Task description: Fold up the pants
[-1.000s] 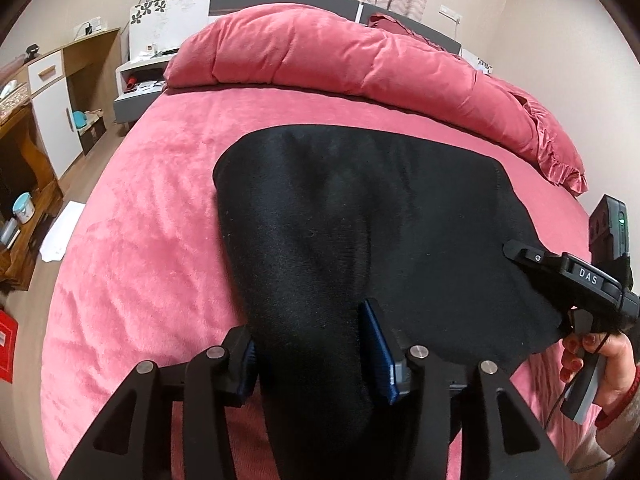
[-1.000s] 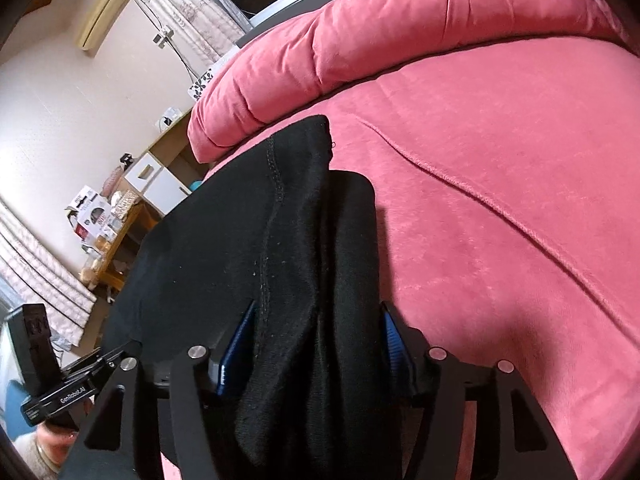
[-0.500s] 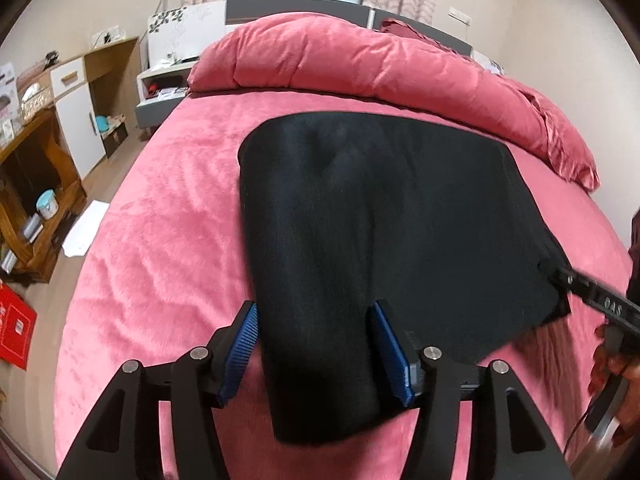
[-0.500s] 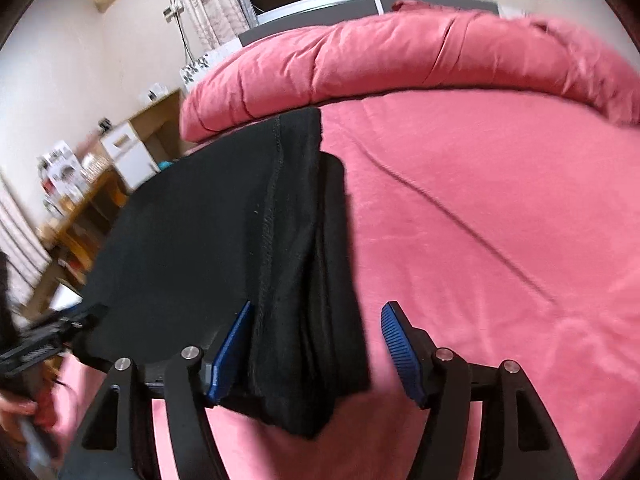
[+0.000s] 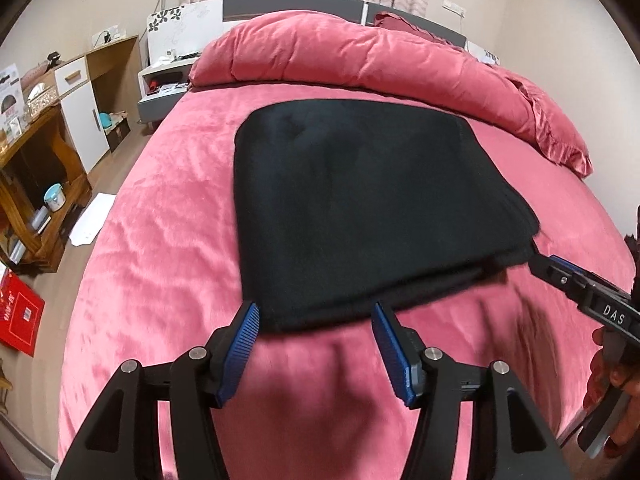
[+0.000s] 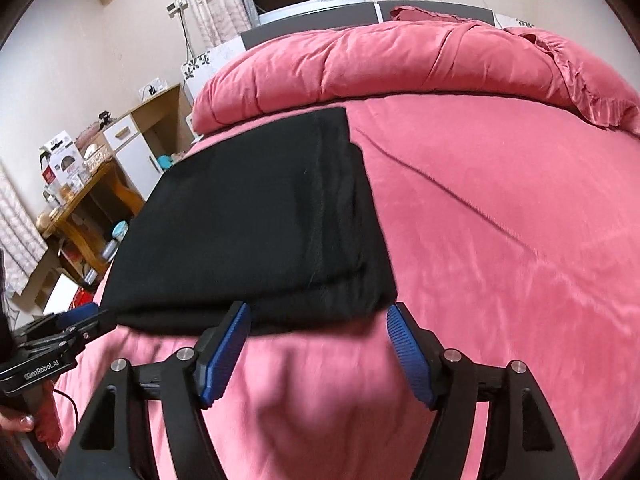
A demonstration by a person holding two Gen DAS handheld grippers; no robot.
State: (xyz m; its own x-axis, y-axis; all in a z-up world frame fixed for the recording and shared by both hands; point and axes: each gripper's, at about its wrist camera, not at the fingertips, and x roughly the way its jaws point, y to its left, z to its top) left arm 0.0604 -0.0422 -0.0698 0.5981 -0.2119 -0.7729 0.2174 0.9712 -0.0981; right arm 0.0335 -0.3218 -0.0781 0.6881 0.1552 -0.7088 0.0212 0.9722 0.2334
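Note:
The black pants (image 5: 360, 208) lie folded into a flat rectangle on the pink bed (image 5: 160, 240). My left gripper (image 5: 316, 314) is open just short of the fold's near left edge, with only bedcover between its blue pads. In the right wrist view the same pants (image 6: 256, 224) show their stacked layers at the near right corner. My right gripper (image 6: 320, 318) hovers just off that corner, its jaws opening and nothing between them. Each gripper shows in the other's view: the right one (image 5: 560, 276) at the right edge, the left one (image 6: 68, 328) at the lower left, each held by a hand.
A rolled pink duvet (image 5: 360, 60) lies across the head of the bed. Wooden shelves and a white cabinet (image 5: 48, 128) stand on the left, with paper (image 5: 90, 220) and a red box (image 5: 18, 316) on the floor. Bare bedcover stretches to the right of the pants (image 6: 500, 220).
Both grippers let go of the black fabric and drew back toward the near edge of the bed. The pants now lie flat and free as a folded rectangle.

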